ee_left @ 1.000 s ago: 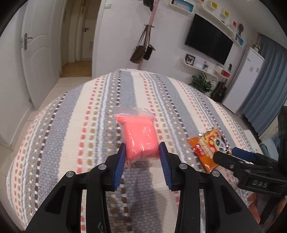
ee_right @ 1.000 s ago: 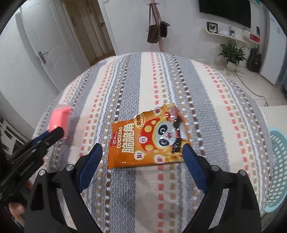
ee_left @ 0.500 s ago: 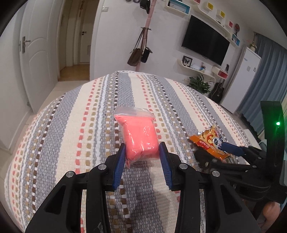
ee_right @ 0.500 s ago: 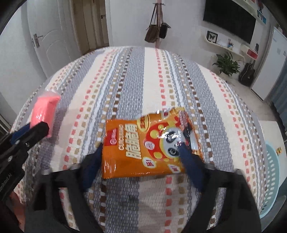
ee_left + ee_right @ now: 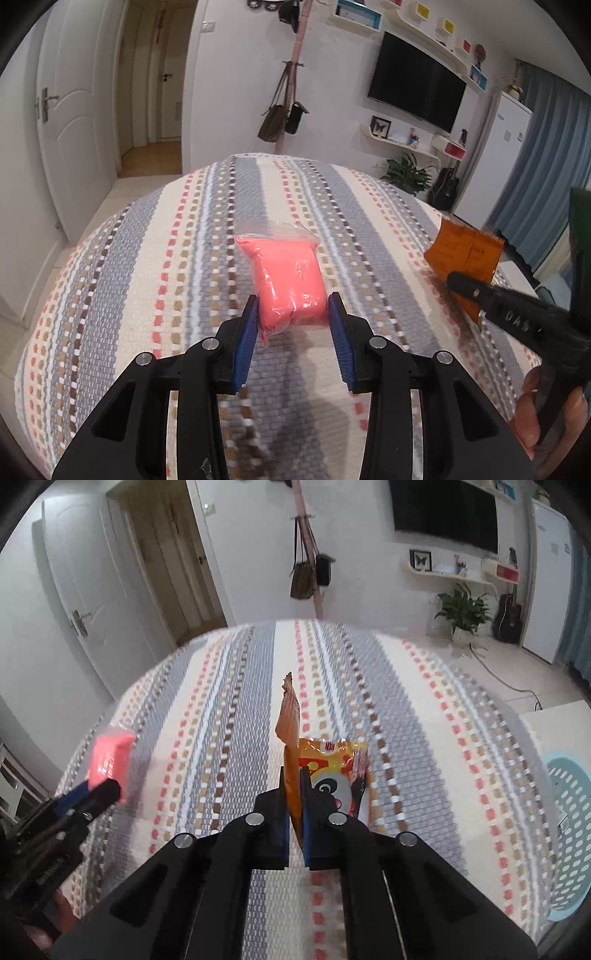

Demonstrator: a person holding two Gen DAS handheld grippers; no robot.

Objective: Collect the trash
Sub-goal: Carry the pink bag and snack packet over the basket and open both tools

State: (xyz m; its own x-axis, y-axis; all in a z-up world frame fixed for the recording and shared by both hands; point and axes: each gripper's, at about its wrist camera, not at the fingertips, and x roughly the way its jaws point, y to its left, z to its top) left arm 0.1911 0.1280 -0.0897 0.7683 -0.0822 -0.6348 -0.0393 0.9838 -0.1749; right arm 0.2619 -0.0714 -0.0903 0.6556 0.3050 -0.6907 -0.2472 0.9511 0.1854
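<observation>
We are clamping the left gripper [image 5: 291,314] on the pink bag [image 5: 288,275] and the right gripper [image 5: 294,794] on the orange snack packet [image 5: 325,771], both above the striped table [image 5: 424,709]; dropping them into the blue basket [image 5: 569,834] remains.

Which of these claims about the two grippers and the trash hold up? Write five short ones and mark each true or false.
1. The left gripper is shut on the pink bag. True.
2. The right gripper is open with nothing in it. False: it is shut on the orange snack packet.
3. The snack packet lies flat on the striped cloth. False: it is folded up between the fingers.
4. A light blue basket sits beyond the table's right edge. True.
5. The pink bag is already inside the basket. False: the left gripper holds it over the cloth.
</observation>
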